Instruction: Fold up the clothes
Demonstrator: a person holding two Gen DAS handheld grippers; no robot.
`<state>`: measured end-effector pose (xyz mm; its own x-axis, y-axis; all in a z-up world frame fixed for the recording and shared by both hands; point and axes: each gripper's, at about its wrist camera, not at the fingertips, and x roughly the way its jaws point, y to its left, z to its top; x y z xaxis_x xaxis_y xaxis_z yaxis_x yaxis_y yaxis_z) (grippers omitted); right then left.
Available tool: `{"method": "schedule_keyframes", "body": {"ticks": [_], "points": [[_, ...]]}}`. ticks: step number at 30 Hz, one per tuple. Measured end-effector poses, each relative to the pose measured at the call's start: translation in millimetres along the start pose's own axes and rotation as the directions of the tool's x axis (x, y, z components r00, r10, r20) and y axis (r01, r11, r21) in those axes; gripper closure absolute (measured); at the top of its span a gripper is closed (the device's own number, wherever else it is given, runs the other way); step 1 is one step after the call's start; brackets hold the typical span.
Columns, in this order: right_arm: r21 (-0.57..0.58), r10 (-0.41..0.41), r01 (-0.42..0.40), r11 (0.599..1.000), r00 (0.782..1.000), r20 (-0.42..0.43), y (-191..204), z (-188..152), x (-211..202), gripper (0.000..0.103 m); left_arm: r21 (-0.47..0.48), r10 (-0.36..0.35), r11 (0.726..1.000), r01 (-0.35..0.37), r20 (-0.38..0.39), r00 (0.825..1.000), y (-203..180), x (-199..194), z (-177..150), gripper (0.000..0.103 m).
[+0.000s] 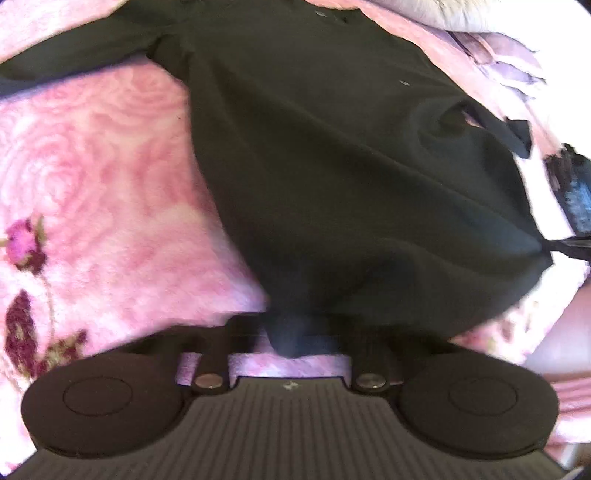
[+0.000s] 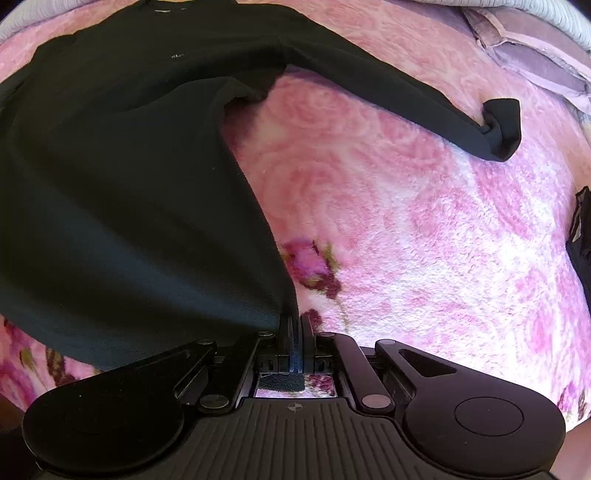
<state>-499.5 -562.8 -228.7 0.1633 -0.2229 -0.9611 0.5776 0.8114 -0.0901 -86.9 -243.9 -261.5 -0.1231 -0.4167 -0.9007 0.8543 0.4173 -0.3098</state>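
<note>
Your left hand-held gripper (image 1: 291, 332) has its jaws closed on a bottom corner of the black long-sleeved shirt (image 1: 332, 166). The dark cloth bunches between the fingers, though motion blur hides the exact pinch. Your right hand-held gripper (image 2: 295, 332) is clamped on the other bottom corner of the shirt (image 2: 129, 184), with the jaws pressed together and a thin edge of fabric running down between the pads.

The shirt lies on a pink rose-patterned blanket (image 1: 92, 184) that covers the bed. Its long axis runs away from you: the hem is at your grippers and the shoulders are at the far end, near the top of both views. The hem is lifted and stretched taut between your two grips, so the body fabric fans out from each pinch.

In the right wrist view, the right sleeve (image 2: 424, 99) stretches out sideways from the shoulder across the blanket (image 2: 424, 240), and its cuff (image 2: 502, 129) is crumpled and turned back on itself. In the left wrist view, the left sleeve (image 1: 74, 55) reaches out to the left along the blanket, and your right gripper shows as a dark blurred shape (image 1: 572, 199) at the right edge. A pale grey ribbed pillow (image 2: 535, 14) lies beyond the shirt at the head of the bed.
</note>
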Motion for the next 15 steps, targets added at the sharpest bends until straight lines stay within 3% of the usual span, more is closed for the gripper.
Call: {"method": "schedule_keyframes", "body": {"ticks": [4, 7, 9, 15], "points": [[-0.012, 0.037, -0.037, 0.999, 0.999, 0.005, -5.9, 5.2, -22.9, 0.103, 0.066, 0.066, 0.996, -0.066, 0.009, 0.998, 1.9, -74.4, -3.6, 0.1], [-0.059, 0.062, -0.063, 0.996, 0.998, -0.014, -1.6, -0.7, -44.5, 0.103, 0.129, 0.077, 0.989, -0.075, -0.01, 0.997, 1.8, -113.8, -8.9, 0.1], [-0.078, 0.071, -0.074, 0.994, 0.997, -0.043, 9.4, -16.6, -49.1, 0.103, 0.157, 0.1, 0.983, -0.092, -0.043, 0.994, -1.0, -109.2, -18.0, 0.1], [0.096, 0.119, -0.104, 0.99, 0.979, -0.165, 16.3, -58.8, -4.5, 0.103, 0.141, 0.147, 0.983, -0.12, -0.206, 0.967, 6.1, -45.7, -51.3, 0.096]]}}
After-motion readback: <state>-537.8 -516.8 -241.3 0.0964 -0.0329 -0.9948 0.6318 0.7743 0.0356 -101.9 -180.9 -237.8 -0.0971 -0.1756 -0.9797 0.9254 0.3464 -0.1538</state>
